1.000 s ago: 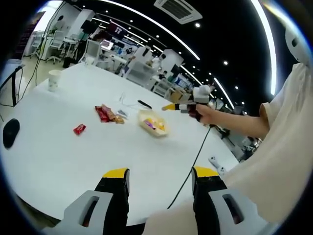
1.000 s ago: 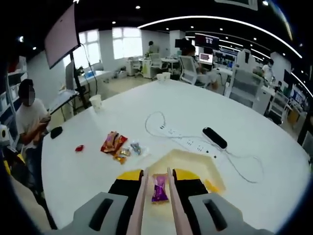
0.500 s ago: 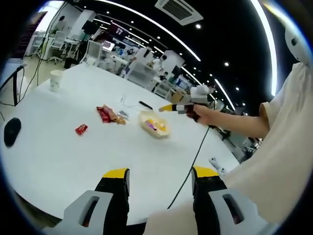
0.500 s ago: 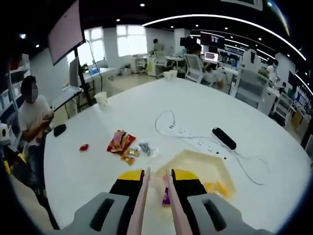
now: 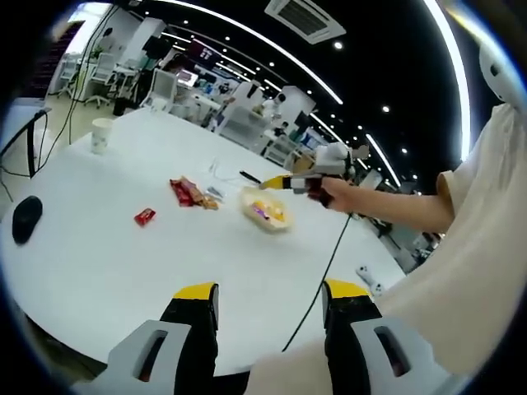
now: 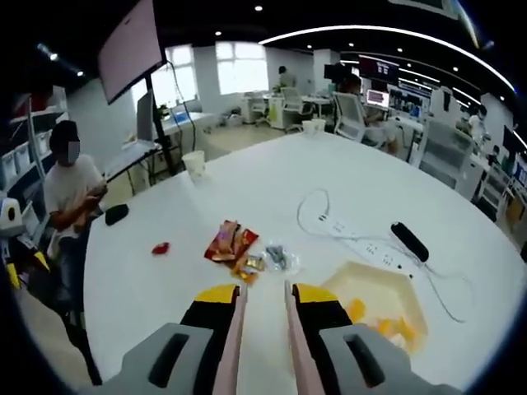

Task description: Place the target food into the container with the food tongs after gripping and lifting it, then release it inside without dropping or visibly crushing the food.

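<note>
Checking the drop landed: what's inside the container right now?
The container holds yellow-orange wrapped snacks; the left gripper view shows a purple one too. Its near wall hides whatever lies low against it.

Ahead of your right hand-held gripper (image 6: pixel 263 290), bare white desk (image 6: pixel 156 288); red snack packets (image 6: pixel 231 241) at 12 o'clock, yellow tray (image 6: pixel 385 296) at 2.

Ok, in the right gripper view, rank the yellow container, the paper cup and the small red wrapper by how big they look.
1. Yellow container, though it is nearest the camera.
2. Paper cup.
3. Small red wrapper.
</note>
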Action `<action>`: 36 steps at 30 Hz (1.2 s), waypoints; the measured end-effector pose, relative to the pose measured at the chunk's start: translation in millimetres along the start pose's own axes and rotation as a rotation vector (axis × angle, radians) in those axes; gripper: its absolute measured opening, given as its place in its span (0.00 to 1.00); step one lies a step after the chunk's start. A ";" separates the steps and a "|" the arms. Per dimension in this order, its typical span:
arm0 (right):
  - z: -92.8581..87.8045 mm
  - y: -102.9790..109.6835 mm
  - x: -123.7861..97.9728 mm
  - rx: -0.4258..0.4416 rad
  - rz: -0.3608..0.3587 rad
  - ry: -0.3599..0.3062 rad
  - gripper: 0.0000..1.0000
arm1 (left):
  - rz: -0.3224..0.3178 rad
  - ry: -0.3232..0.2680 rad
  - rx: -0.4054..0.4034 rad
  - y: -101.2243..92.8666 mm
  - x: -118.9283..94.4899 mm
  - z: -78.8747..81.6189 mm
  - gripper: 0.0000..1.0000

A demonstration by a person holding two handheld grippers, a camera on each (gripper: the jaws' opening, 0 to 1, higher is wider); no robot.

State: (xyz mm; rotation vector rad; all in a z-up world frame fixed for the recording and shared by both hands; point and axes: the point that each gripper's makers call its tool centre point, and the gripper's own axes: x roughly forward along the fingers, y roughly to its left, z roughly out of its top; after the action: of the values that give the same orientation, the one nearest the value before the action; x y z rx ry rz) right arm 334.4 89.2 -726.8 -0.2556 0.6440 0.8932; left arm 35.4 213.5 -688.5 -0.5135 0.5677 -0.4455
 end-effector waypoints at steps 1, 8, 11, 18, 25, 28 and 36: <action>0.0 0.6 0.6 -0.001 0.001 -0.001 0.25 | 0.001 0.000 0.000 0.1 -0.2 -0.2 0.50; 0.1 13.0 11.3 0.002 0.032 0.000 0.25 | 0.013 0.001 -0.013 4.7 -3.4 -2.6 0.49; 0.8 17.3 14.7 -0.004 0.044 0.004 0.25 | 0.014 0.001 -0.015 6.1 -2.2 -1.9 0.49; -0.1 30.2 25.9 -0.034 0.076 0.032 0.26 | 0.007 0.004 -0.023 7.2 1.2 -2.3 0.49; -3.1 42.9 37.0 -0.015 0.115 0.048 0.27 | 0.010 0.003 -0.032 11.8 0.9 -2.2 0.49; -5.3 49.7 41.7 -0.005 0.131 0.061 0.27 | 0.012 0.003 -0.034 13.7 0.6 -2.3 0.49; -0.9 76.3 50.6 0.032 0.193 0.048 0.28 | 0.015 -0.003 -0.039 15.9 0.1 -1.7 0.49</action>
State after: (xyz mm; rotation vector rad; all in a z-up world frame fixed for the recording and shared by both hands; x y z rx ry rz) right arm 296.8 168.0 -754.7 -0.1887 0.7352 1.0632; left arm 38.5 225.3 -698.8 -0.5465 0.5779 -0.4196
